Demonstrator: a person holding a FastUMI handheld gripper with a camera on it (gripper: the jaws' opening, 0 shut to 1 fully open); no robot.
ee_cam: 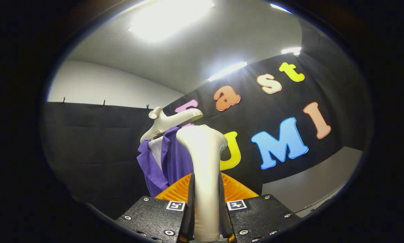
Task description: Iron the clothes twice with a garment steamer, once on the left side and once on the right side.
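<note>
Overhead, bright ceiling lights; gripper clamping steamer.

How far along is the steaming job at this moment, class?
Done: the steamer is picked up; the gripper is shut on its handle, a finger on each side. In hand: its head is raised near the purple garment on the hanger, just beyond the fingers, towards its right part. Left: contact cannot be told, and no pass, left or right, shows as finished.

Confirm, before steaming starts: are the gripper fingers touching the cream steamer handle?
Touching: the gripper view shows both fingers pressed against the cream steamer handle.
</note>
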